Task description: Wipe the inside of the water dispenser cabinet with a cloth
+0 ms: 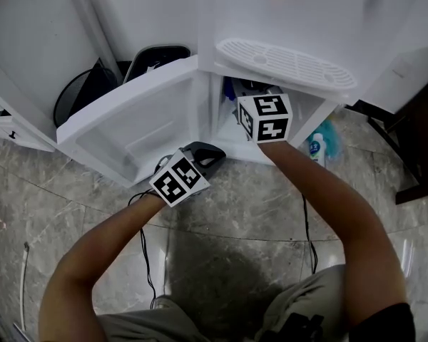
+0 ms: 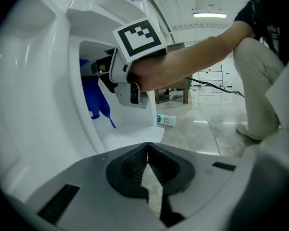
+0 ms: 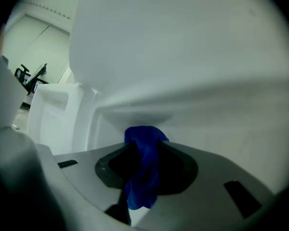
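Note:
The white water dispenser [image 1: 299, 20] stands with its lower cabinet [image 1: 225, 130] open and its door [image 1: 128, 127] swung out to the left. My right gripper [image 3: 143, 150] reaches into the cabinet, shut on a blue cloth [image 3: 143, 170] that bulges out between its jaws and hangs below them. Seen in the left gripper view, the cloth [image 2: 94, 97] dangles inside the cabinet under the right gripper [image 2: 94, 69]. In the head view the right gripper's marker cube [image 1: 265, 117] sits at the cabinet mouth. My left gripper [image 2: 148, 163] is shut on nothing, low beside the open door [image 1: 200, 155].
A small white bottle with a blue label [image 1: 315, 147] lies on the marble floor right of the dispenser; it shows in the left gripper view too [image 2: 165, 120]. A dark bin [image 1: 85, 91] stands behind the door. The drip tray [image 1: 285, 63] juts out above the cabinet. Cables trail on the floor.

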### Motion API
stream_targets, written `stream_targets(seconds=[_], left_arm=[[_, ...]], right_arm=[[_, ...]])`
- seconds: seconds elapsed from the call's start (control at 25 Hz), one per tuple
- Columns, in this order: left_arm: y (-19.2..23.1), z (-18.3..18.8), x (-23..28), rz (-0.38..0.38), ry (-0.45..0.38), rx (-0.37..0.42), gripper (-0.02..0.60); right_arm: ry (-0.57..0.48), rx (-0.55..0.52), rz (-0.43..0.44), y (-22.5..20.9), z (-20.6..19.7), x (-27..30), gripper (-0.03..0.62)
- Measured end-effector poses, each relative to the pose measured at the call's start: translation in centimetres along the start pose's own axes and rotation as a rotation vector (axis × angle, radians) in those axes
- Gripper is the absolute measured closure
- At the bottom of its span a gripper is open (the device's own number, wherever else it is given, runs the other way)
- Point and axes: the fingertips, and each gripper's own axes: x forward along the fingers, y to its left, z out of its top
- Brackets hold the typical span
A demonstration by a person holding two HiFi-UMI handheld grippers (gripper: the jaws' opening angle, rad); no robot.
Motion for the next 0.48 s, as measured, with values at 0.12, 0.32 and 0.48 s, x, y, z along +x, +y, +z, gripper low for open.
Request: stream_targets(seconds=[0.12,0.32,0.48], left_arm=[[0.0,-0.2,-0.1,0.000,0.004,-0.001,0.573],[-0.2,-0.7,-0.1,-0.005,0.007,-0.010,0.574],[-0.5,-1.2,0.1,-0.015,0.012,-0.020,0.573]], right_arm=[[-0.069,0.028,-0.036,-0.1,1.6,-0.2,0.503],[-0.086,0.016,-0.044,-0.2,1.5,0.0,0.505],[-0.106,0.005,-0.059,-0.8,1.2,0.7,0.505]])
